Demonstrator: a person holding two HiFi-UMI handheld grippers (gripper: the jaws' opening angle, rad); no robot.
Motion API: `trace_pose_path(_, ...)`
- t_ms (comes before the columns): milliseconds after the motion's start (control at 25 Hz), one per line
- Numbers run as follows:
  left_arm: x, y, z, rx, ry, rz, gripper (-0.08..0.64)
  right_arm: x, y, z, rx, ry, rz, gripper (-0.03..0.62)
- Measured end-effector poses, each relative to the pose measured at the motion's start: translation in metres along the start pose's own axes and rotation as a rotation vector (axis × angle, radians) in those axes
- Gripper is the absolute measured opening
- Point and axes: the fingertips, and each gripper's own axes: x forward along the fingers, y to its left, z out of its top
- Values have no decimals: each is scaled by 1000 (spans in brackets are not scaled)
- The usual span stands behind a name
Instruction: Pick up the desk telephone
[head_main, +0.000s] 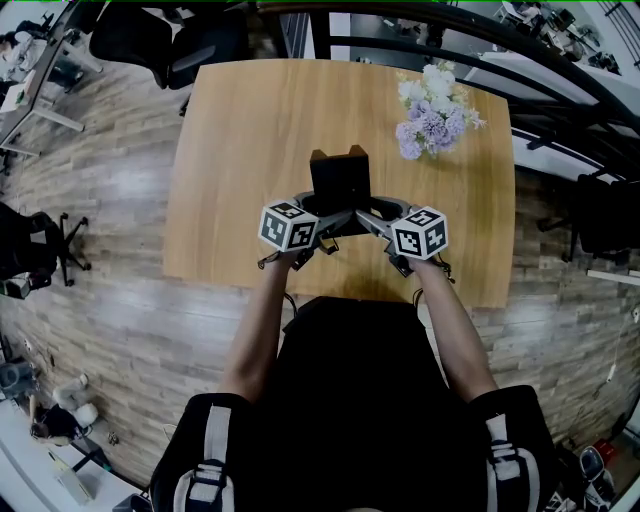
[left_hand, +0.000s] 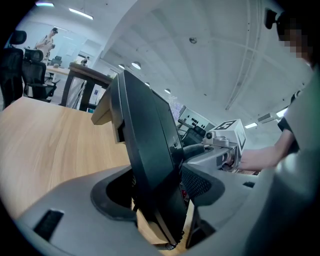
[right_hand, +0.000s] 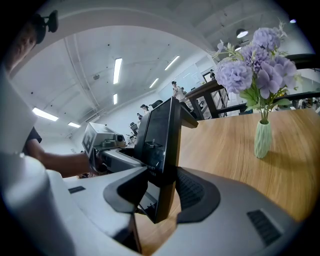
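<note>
There was one desk telephone (head_main: 340, 178), black and standing nearly upright, over the middle of the single wooden table (head_main: 240, 120), toward the edge nearest the person. One pale green vase (right_hand: 263, 139) of purple and white flowers (head_main: 432, 122) stood on the table's far right part, well apart from the telephone. There were two grippers, each with one marker cube, and both were on the telephone. The left gripper (head_main: 318, 207) reached in from the left, and in the left gripper view its two jaws were pressed against the telephone's opposite faces, with the dark slab filling the gap between them. The right gripper (head_main: 378, 211) came in from the right and likewise had its jaws closed on the telephone's lower part, as the right gripper view showed. The two grippers angled inward toward each other, so that their cubes sat side by side just on the near side of the telephone. Each gripper view caught the other gripper's cube beyond the telephone. Both of the person's forearms were bare and stretched forward over the near table edge, the left forearm (head_main: 256, 325) and the right forearm (head_main: 452, 325) converging toward the grippers. Whether the telephone's base touched the wood could not be told.
</note>
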Motion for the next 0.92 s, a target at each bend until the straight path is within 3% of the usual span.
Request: trace_pose_path(920, 5, 0, -5, -4, 9, -10, 295, -1, -3, -5, 2, 0, -10, 186)
